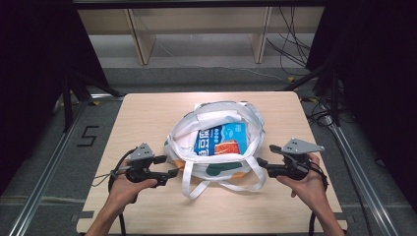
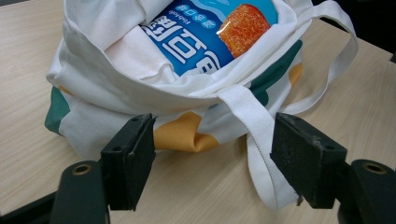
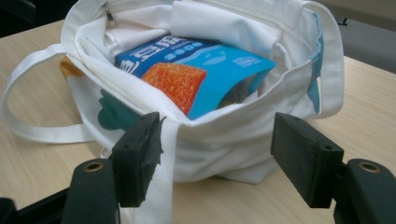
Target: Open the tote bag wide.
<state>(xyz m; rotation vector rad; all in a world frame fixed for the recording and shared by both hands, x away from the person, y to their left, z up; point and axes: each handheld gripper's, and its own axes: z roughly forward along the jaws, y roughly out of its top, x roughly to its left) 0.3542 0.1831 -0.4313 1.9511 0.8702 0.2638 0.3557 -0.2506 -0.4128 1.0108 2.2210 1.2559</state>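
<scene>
White cloth tote bag (image 1: 216,164) at the middle of a wooden table (image 1: 147,113), blue snack packet (image 1: 221,140) lying inside, left gripper (image 1: 169,166) jaws spread beside the bag's near-left corner, right gripper (image 1: 260,163) jaws spread at its right side, pinching nothing.

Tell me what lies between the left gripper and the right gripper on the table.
In the high view, the white tote bag with the blue packet inside sits between the left gripper and the right gripper.

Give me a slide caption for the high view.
Open left gripper and right gripper flank a white tote bag holding a blue snack packet.
</scene>
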